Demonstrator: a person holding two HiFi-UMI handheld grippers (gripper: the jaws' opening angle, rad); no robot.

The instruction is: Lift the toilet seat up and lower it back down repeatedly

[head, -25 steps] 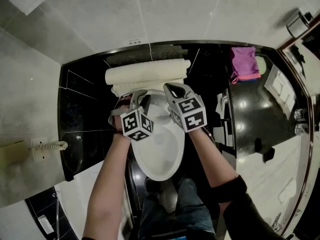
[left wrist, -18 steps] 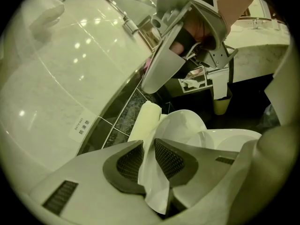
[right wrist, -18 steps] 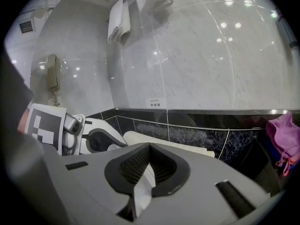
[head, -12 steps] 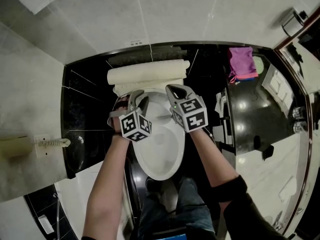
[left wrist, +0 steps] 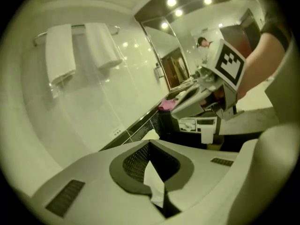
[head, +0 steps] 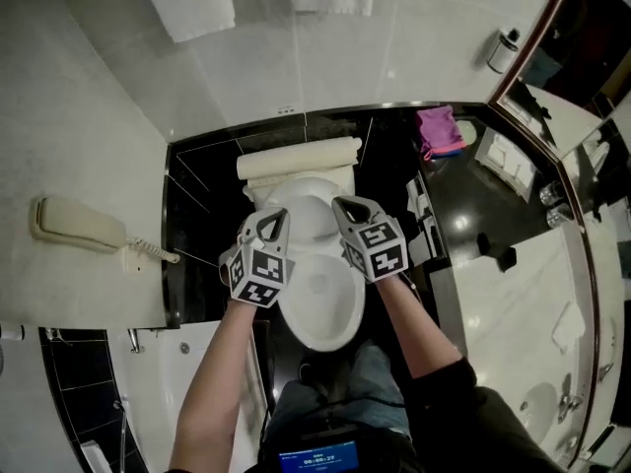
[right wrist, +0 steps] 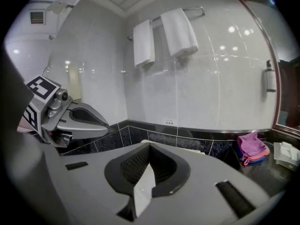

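The left gripper (head: pixel 277 215) and right gripper (head: pixel 339 202) hang above the white oval toilet (head: pixel 341 329), both tongs shut and empty, the left's just closing; next, I think, they reach down for its seat.

Left tongs (head: pixel 278 218) just closed, right (head: pixel 347 205) closed

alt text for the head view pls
Looking down, a person holds two shut, empty grippers side by side above a white toilet: left gripper, its jaws just closed, and right gripper. It sits among black tiles.
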